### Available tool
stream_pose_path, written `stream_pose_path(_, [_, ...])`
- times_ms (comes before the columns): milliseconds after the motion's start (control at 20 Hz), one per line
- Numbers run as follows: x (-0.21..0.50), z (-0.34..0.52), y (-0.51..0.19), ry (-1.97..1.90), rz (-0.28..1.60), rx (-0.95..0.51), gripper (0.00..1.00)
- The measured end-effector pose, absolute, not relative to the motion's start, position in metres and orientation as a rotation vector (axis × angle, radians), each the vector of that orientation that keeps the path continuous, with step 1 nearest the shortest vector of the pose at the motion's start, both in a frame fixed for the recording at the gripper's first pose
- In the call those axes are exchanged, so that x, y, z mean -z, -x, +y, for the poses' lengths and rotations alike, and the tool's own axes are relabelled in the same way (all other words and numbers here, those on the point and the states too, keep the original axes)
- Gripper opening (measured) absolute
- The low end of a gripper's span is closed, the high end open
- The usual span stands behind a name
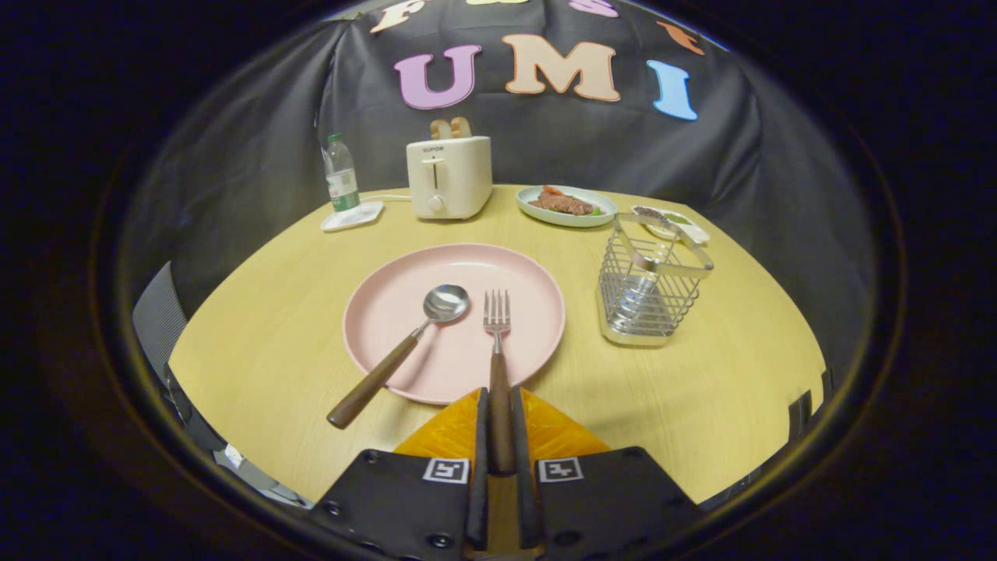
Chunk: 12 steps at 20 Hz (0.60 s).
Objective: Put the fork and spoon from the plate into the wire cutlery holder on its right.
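A pink plate (389,312) lies on the round wooden table, just ahead of my fingers. On it rests a fork (497,343) with a brown wooden handle, tines pointing away from me. Its handle runs back between my two fingers, and my gripper (499,399) is shut on that handle. A spoon (409,343) with a matching wooden handle lies to the fork's left, bowl on the plate, handle slanting off the plate's near-left rim. The wire cutlery holder (650,284) stands upright on the table to the plate's right.
Beyond the plate stand a cream toaster (449,178) with bread in it, a water bottle (340,175) on a small white tray, a plate of food (567,206) and a small dish (671,222) behind the holder. The table's edge curves close on both sides.
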<state>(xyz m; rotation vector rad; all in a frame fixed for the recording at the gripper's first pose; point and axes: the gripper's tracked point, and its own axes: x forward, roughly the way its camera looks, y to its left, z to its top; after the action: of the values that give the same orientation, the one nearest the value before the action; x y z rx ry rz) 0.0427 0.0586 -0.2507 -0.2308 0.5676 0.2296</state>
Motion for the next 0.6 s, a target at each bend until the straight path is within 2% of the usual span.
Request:
stream_pose_path(50, [0.25, 0.06, -0.043, 0.237, 0.567, -0.236, 0.14])
stream_pose_path(250, [0.248, 0.059, -0.04, 0.254, 0.574, -0.232, 0.09])
stream_pose_path(600, [0.211, 0.062, -0.032, 0.199, 0.551, -0.242, 0.09])
